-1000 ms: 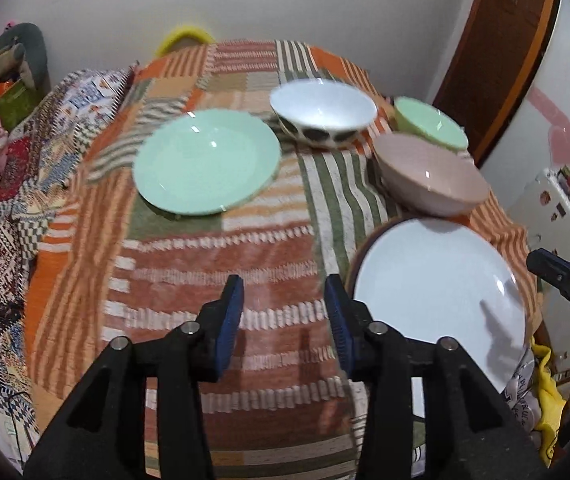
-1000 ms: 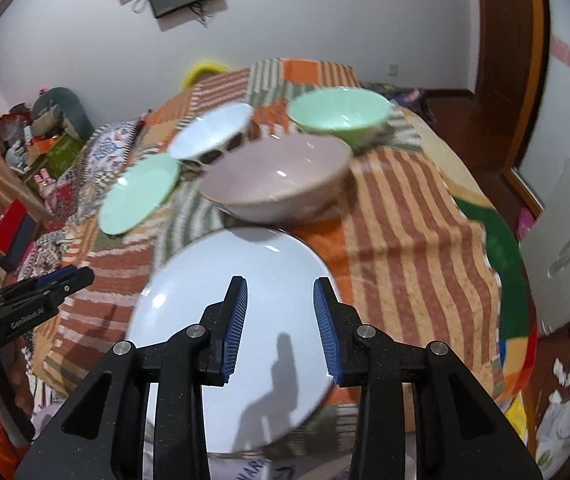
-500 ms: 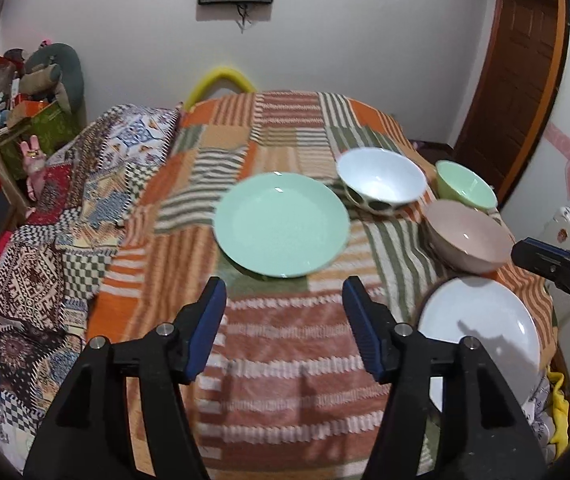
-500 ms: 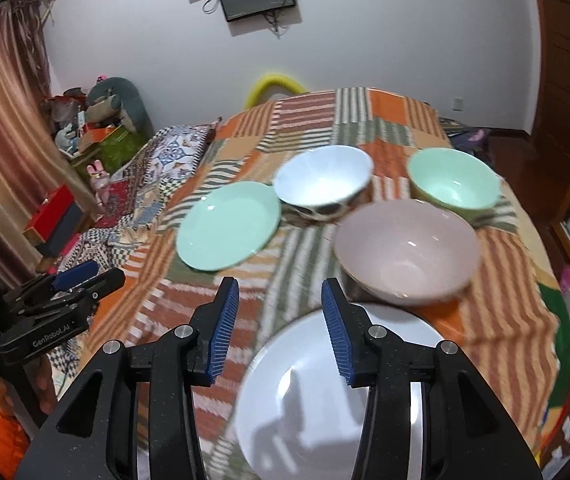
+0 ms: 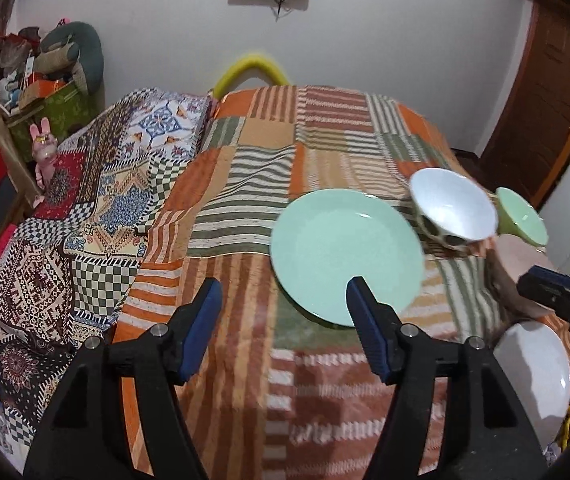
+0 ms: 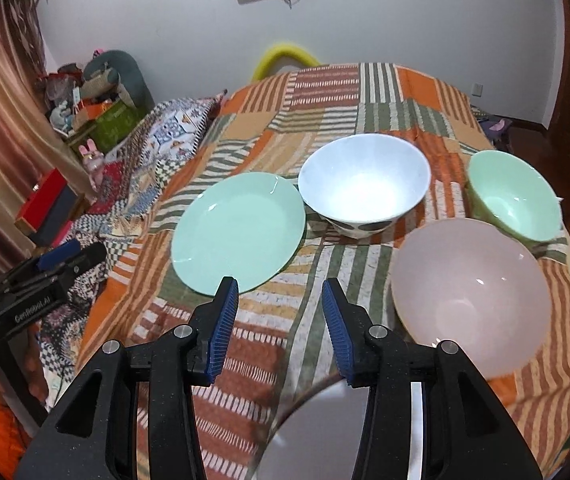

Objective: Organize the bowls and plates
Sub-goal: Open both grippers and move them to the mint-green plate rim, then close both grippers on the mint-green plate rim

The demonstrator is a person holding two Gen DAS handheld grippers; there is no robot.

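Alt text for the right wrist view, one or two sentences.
An open right gripper hovers, holding nothing, over a striped patchwork cloth with a green plate, white bowl, pink bowl and green bowl; a white plate lies beneath it.

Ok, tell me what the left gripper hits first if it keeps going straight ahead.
Probably the striped blanket: the open left gripper aims just left of the green plate. Depth is unclear.

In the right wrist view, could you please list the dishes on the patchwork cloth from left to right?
Green plate → white bowl with dark spots → pink bowl → green bowl. I left out the white plate at the bottom edge, since the gripper hides much of it.
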